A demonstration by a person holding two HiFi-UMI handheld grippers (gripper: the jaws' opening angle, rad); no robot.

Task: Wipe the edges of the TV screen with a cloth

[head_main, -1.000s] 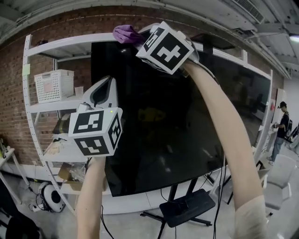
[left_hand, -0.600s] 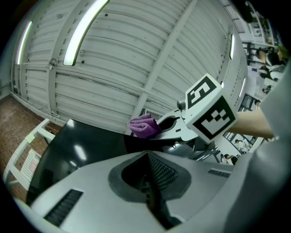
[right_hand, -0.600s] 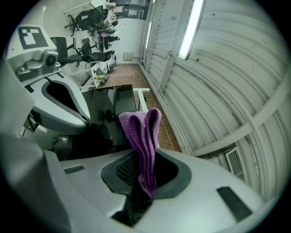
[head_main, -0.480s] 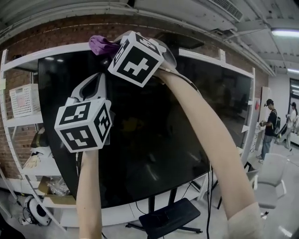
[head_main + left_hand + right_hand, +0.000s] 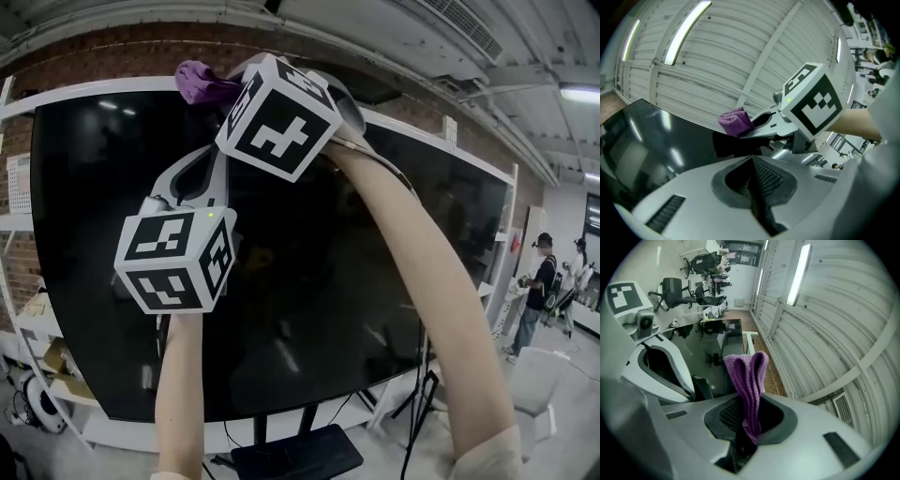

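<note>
A big black TV screen fills the head view on a floor stand. My right gripper reaches up to the TV's top edge and is shut on a folded purple cloth, which rests on that edge. The right gripper view shows the cloth pinched between the jaws, above the dark TV screen. My left gripper is held in front of the upper screen, just below the cloth, shut and empty. In the left gripper view the left gripper points at the cloth and the right gripper.
White shelving with a white basket stands left of the TV. The stand's black base and hanging cables lie below the screen. A white chair and a standing person are at the right.
The head view has swung toward the TV, and the shelves have slid off to the left. The cloth stays on the top edge, now farther from the TV's left corner. Both grippers remain shut.
</note>
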